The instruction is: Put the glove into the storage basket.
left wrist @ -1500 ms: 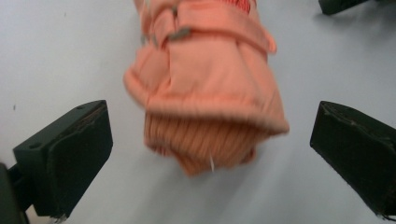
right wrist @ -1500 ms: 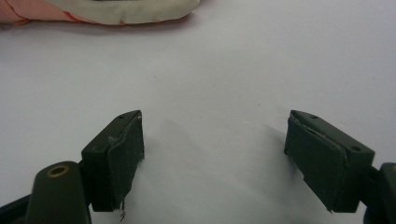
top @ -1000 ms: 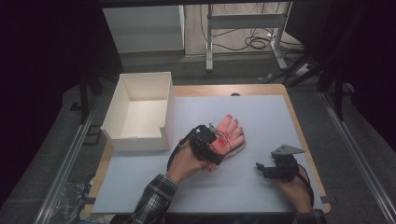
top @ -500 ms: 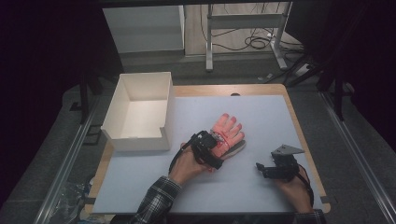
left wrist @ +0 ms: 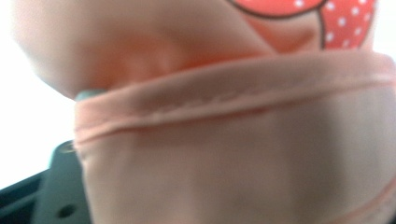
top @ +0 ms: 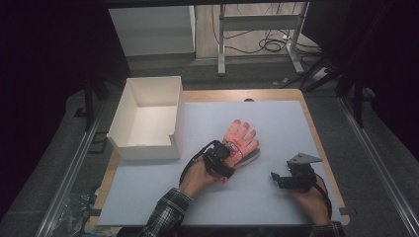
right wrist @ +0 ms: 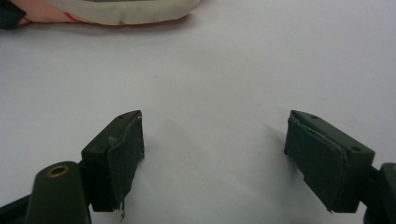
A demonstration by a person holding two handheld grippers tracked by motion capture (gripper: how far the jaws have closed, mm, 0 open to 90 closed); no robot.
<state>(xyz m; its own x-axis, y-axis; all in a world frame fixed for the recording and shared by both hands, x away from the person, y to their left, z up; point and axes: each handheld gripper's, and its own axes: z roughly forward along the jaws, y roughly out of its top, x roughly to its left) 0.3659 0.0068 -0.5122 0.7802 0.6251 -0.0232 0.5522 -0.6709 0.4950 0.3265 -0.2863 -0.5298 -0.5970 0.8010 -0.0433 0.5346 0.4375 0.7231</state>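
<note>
Drawn back slightly toward the person since a second ago, the left gripper (top: 221, 160) sits at the cuff of the pink glove (top: 240, 139), which lies palm-down, fingers spread, near the middle of the white table mat (top: 207, 197). In the left gripper view the glove's hemmed cuff (left wrist: 233, 154) presses right up to the lens, white-dotted red print above it; the jaws appear clamped on the fabric. No readable writing shows. The right gripper (top: 289, 178) rests on the mat well right of the glove, jaws spread wide around bare mat. An open white box (top: 148, 118) stands at the mat's left edge.
</note>
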